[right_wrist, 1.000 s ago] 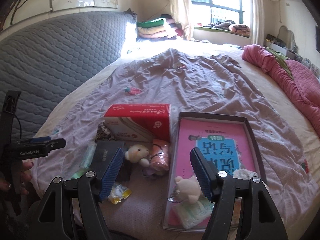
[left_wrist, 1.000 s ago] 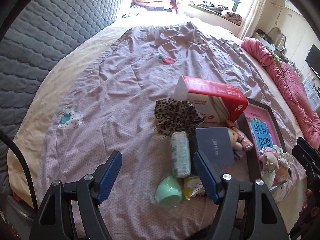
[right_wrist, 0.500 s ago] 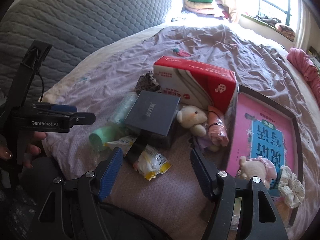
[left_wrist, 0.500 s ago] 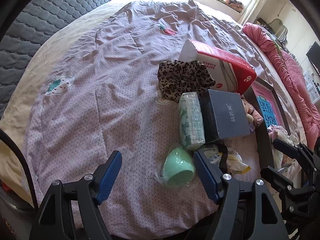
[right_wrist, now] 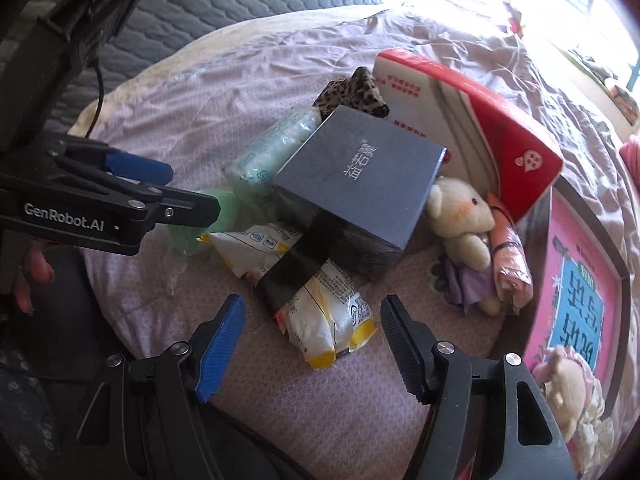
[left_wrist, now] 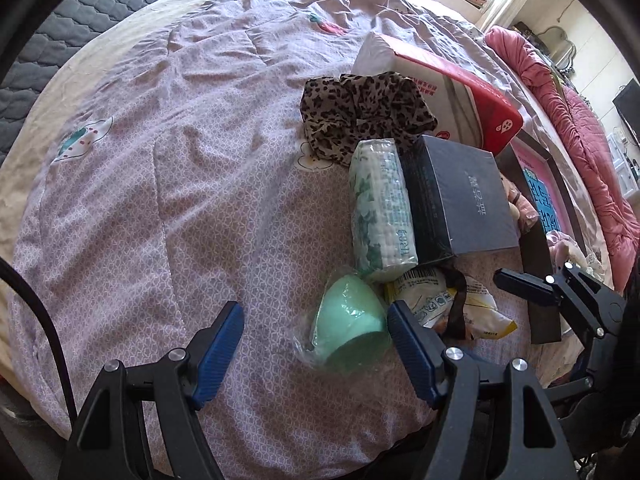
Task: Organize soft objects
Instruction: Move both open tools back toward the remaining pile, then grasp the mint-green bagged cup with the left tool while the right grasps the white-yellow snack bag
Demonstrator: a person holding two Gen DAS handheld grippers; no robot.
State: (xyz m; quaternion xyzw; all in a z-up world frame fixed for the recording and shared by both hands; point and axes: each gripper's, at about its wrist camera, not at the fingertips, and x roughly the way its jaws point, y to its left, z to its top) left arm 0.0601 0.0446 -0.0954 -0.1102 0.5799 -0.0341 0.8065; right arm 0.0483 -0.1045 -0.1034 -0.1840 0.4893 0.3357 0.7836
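On the bed lies a pile: a leopard-print cloth [left_wrist: 366,114], a green-white tissue pack [left_wrist: 382,210], a mint green cup in plastic wrap [left_wrist: 348,330], a yellow-white snack bag [right_wrist: 308,280] and a white plush bear [right_wrist: 460,220] beside a rolled orange item [right_wrist: 510,256]. My left gripper [left_wrist: 316,344] is open, its right finger beside the mint cup. My right gripper [right_wrist: 312,344] is open and empty, just above the snack bag. The left gripper also shows in the right wrist view [right_wrist: 136,196].
A dark grey box [right_wrist: 360,176] and a red-white box [right_wrist: 464,120] stand in the pile. A dark tray [right_wrist: 624,280] with a pink book, a pink plush doll [right_wrist: 560,380] and a scrunchie lies to the right. A pink quilt [left_wrist: 576,120] lies far right.
Both grippers have moved down and closer to the pile. The view has tilted from the room to the bed. Both stay open and empty.
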